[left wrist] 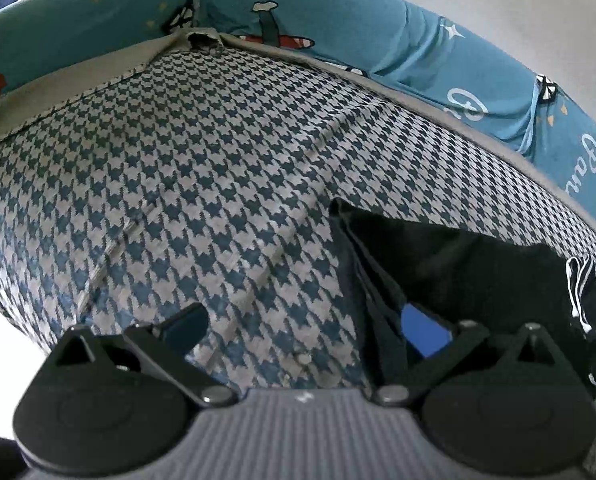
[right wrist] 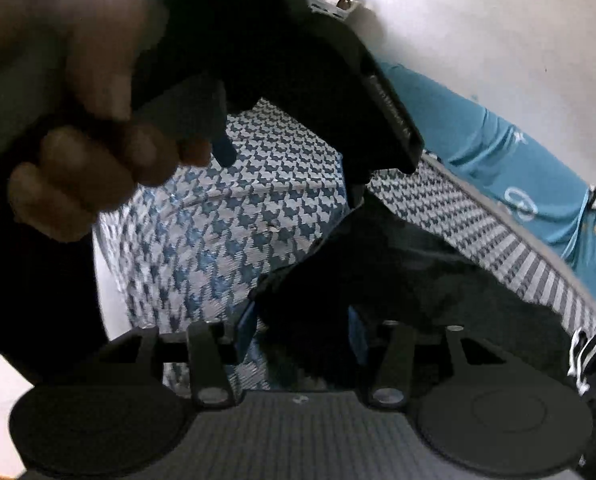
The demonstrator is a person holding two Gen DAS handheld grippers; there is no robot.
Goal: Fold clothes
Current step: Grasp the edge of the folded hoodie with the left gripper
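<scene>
Black garment [left wrist: 474, 264] lying on the houndstooth bed cover [left wrist: 201, 184], both hand-held grippers working at its edge.

L hand-held gripper [left wrist: 310, 328] is sitting w/ jaws spread wide: one finger [left wrist: 185, 320] resting over bare cover, the other w/ its blue pad [left wrist: 424, 330] tucked against a fold of the dark cloth, nothing pinched btwn them. R hand-held gripper [right wrist: 302, 336] is biting a bunched fold of the garment [right wrist: 378, 280] btwn its blue pads [right wrist: 245, 328], jaws narrowed on the cloth. White print [left wrist: 580, 280] is showing at the garment's far-right edge. In the right wrist view a hand [right wrist: 85, 128] is gripping the other tool's handle, up close and blurred. Teal cartoon-print bumper [left wrist: 338, 24] is running along the bed's far side, against a pale wall [right wrist: 498, 20].
</scene>
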